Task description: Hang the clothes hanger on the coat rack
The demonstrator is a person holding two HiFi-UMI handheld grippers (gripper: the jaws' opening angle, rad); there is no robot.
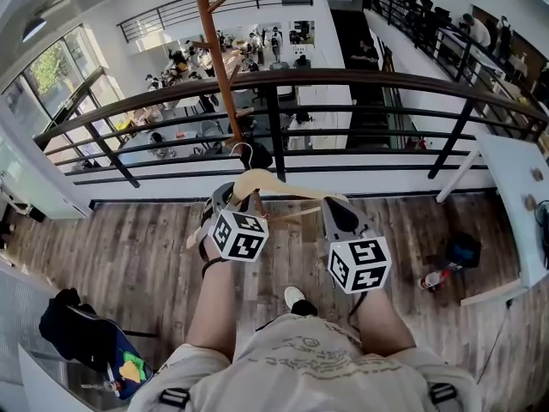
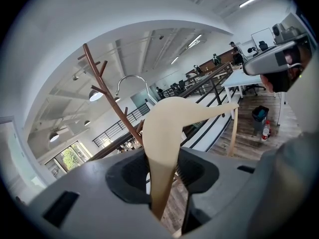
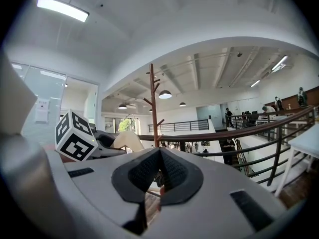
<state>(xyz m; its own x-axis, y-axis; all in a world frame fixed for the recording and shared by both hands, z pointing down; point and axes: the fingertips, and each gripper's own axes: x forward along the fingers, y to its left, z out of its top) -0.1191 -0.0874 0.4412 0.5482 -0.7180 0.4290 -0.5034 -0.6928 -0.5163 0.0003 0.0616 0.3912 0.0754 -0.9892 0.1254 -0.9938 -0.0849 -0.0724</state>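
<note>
A pale wooden clothes hanger (image 1: pixel 276 184) with a metal hook (image 1: pixel 244 150) is held in front of me above the floor. My left gripper (image 1: pixel 230 197) is shut on its left arm, and the wood runs up between the pads in the left gripper view (image 2: pixel 167 128). My right gripper (image 1: pixel 340 209) sits at the hanger's right end with its jaws shut; I see no wood between them (image 3: pixel 159 171). The brown coat rack (image 1: pixel 219 54) stands just beyond, by the railing, with the hook close to its pole but not on a peg. The rack also shows in both gripper views (image 2: pixel 107 93) (image 3: pixel 152 103).
A dark curved railing (image 1: pixel 283 80) runs across behind the rack, with a drop to a lower floor beyond. A white table (image 1: pixel 515 187) stands at the right, with a black bin (image 1: pixel 463 249) and a bottle (image 1: pixel 437 277) under it. A dark bag (image 1: pixel 81 333) lies at the lower left.
</note>
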